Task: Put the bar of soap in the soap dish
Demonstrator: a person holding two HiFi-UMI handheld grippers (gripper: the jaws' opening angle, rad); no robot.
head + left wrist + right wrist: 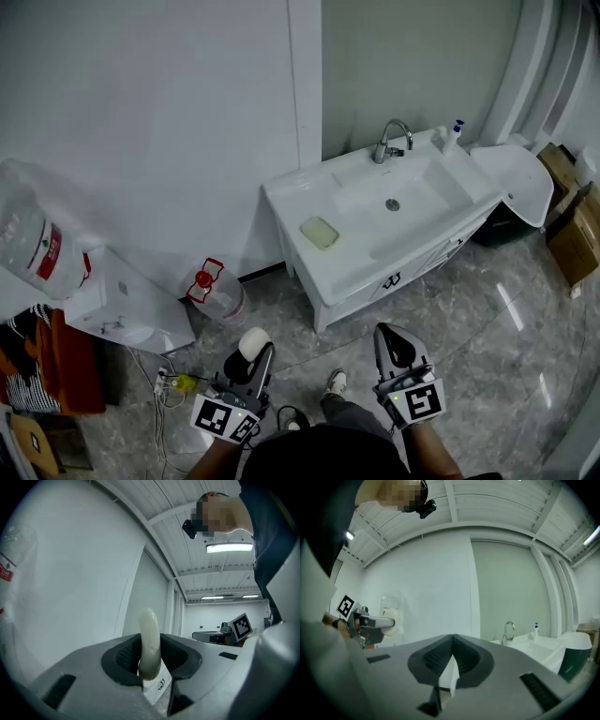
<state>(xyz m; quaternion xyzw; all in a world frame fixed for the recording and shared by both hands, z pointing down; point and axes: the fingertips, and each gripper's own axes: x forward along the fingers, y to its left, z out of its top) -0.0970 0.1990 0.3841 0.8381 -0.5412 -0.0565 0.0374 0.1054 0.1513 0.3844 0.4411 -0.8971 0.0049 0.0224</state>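
Note:
My left gripper (pixel 255 349) is shut on a pale oval bar of soap (pixel 252 342), held edge-on between the jaws; the soap (pixel 149 641) stands upright in the left gripper view. A pale green soap dish (pixel 320 232) lies on the left ledge of the white washbasin (pixel 441 202), well ahead of both grippers. My right gripper (pixel 396 345) is shut with nothing between its jaws, and its tips (pixel 452 660) meet in the right gripper view. Both grippers hang over the floor in front of the basin cabinet. From the right gripper view the left gripper (pixel 377 621) with the soap shows at the left.
A chrome tap (pixel 391 138) and a pump bottle (pixel 456 128) stand at the basin's back. A water dispenser (pixel 112 305) with a large bottle (pixel 37 239) is at the left, another bottle (pixel 214 289) on the floor. Cardboard boxes (pixel 575 220) sit at the right. The person's shoe (pixel 335 382) shows below.

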